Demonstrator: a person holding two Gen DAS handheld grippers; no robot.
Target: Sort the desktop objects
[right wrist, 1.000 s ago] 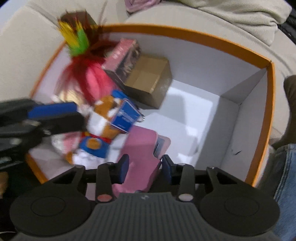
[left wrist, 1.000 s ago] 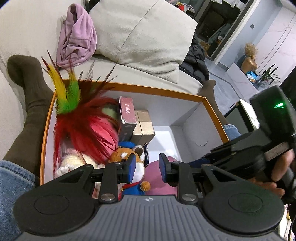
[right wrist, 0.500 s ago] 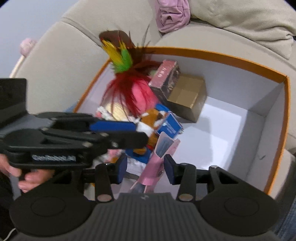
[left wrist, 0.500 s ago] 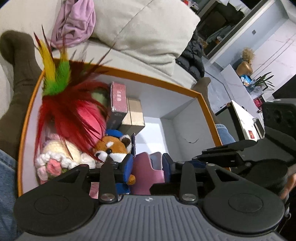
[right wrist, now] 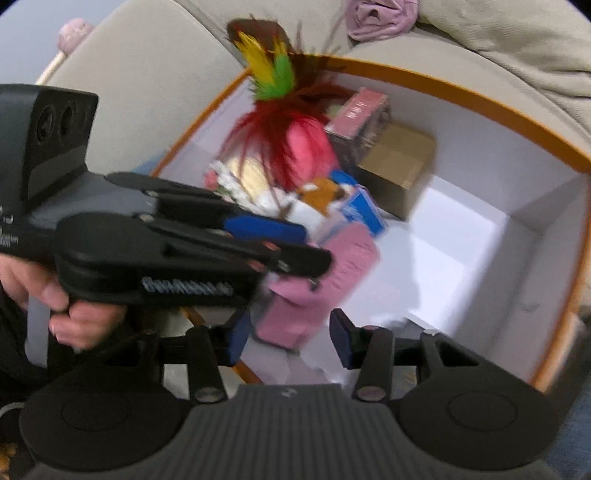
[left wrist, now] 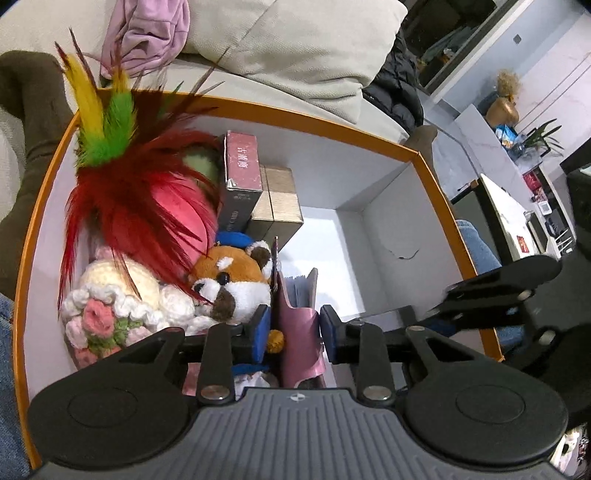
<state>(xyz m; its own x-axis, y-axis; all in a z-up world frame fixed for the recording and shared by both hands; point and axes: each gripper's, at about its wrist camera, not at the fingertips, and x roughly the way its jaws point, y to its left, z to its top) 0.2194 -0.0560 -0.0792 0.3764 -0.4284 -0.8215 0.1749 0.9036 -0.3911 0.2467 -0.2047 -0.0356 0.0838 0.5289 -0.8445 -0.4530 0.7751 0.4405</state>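
An orange-rimmed white box (left wrist: 424, 158) sits on a sofa and holds toys. A pink case (left wrist: 297, 328) stands upright in it, and my left gripper (left wrist: 293, 328) is shut on it. Beside it are a red-panda plush (left wrist: 236, 280), a crocheted flower toy (left wrist: 110, 314), a red feather toy (left wrist: 140, 192), a maroon box (left wrist: 242, 162) and a gold box (left wrist: 280, 199). In the right wrist view my right gripper (right wrist: 290, 336) is open and empty, just behind the pink case (right wrist: 325, 273), with the box rim (right wrist: 461, 96) beyond.
The box's right half has bare white floor (left wrist: 332, 243). Sofa cushions (left wrist: 295, 48) and a lilac cloth (left wrist: 147, 33) lie behind the box. A leg in a dark sock (left wrist: 33, 122) lies along its left side. The left gripper's body (right wrist: 147, 236) crosses the right wrist view.
My right gripper has let go of the pink case, opened and drawn back. My left gripper has closed on the case, which now stands upright next to the plush.
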